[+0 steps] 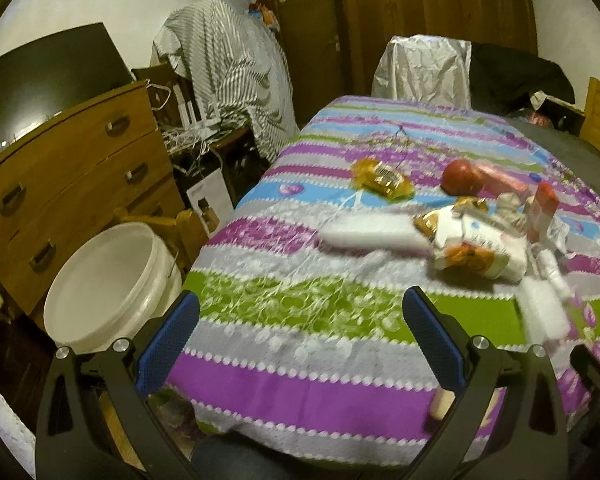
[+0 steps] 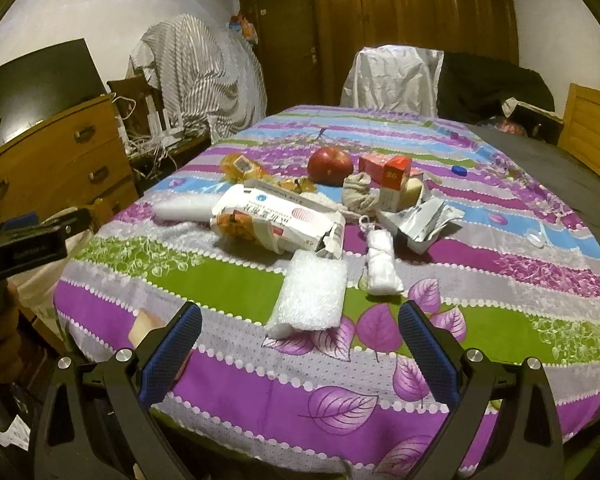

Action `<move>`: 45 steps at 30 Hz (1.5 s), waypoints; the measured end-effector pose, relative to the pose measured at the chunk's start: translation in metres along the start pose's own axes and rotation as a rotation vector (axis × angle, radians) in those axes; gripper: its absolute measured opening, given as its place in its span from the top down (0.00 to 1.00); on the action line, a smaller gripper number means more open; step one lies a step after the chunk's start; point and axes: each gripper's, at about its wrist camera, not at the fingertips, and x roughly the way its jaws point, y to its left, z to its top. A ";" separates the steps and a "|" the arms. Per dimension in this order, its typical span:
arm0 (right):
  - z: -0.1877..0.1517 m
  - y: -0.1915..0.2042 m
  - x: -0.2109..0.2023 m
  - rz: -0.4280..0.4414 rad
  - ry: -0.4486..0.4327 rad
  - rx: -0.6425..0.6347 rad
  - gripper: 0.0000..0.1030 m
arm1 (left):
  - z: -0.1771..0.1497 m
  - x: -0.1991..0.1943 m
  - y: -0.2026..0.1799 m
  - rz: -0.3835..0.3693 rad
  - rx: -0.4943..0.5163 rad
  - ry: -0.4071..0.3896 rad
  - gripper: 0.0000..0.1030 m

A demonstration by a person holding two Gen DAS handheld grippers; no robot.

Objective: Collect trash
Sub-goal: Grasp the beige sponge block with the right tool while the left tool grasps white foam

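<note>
Chinese print, unreadable, on white carton (image 2: 278, 220) near apple (image 2: 330, 166).

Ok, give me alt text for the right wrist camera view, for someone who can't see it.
Open right tongs hover empty above a striped floral tablecloth, pointing at a white bubble-wrap piece. Beyond lie a torn white carton, a white roll, crumpled wrappers, a red apple and an orange box.
</note>
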 end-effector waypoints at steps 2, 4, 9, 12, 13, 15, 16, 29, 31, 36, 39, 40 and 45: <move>-0.002 0.003 0.004 0.040 0.016 0.000 0.05 | -0.005 0.005 0.005 0.010 -0.004 0.022 0.05; -0.005 0.012 0.004 0.117 0.021 -0.025 0.05 | -0.008 0.008 0.011 0.021 -0.012 0.035 0.05; -0.019 0.066 0.018 0.286 0.092 -0.262 0.16 | -0.009 0.012 0.025 0.051 -0.038 0.050 0.05; -0.027 0.095 0.030 0.300 0.116 -0.404 0.30 | -0.008 0.014 0.036 0.065 -0.065 0.058 0.05; -0.030 0.102 0.037 0.293 0.132 -0.437 0.37 | -0.009 0.014 0.040 0.067 -0.074 0.062 0.05; -0.032 0.108 0.049 0.286 0.154 -0.467 0.45 | -0.010 0.016 0.046 0.070 -0.092 0.074 0.05; -0.034 0.111 0.056 0.280 0.164 -0.485 0.54 | -0.011 0.017 0.047 0.071 -0.095 0.078 0.05; -0.023 0.033 0.001 0.296 0.063 -0.139 0.65 | 0.032 0.060 0.010 -0.139 0.009 0.131 0.05; -0.023 0.014 -0.012 0.287 0.036 -0.068 0.65 | 0.049 0.066 0.002 -0.240 -0.013 0.184 0.05; -0.035 -0.037 -0.042 0.247 -0.013 0.098 0.65 | 0.049 0.042 -0.064 -0.545 0.102 0.271 0.05; -0.043 -0.073 -0.057 0.195 -0.037 0.186 0.65 | 0.031 0.032 -0.112 -0.647 0.157 0.345 0.05; -0.047 -0.086 -0.062 0.183 -0.042 0.224 0.65 | 0.025 0.032 -0.131 -0.634 0.167 0.355 0.05; -0.064 -0.121 -0.071 0.123 -0.044 0.300 0.65 | 0.008 0.050 -0.182 -0.527 0.165 0.369 0.05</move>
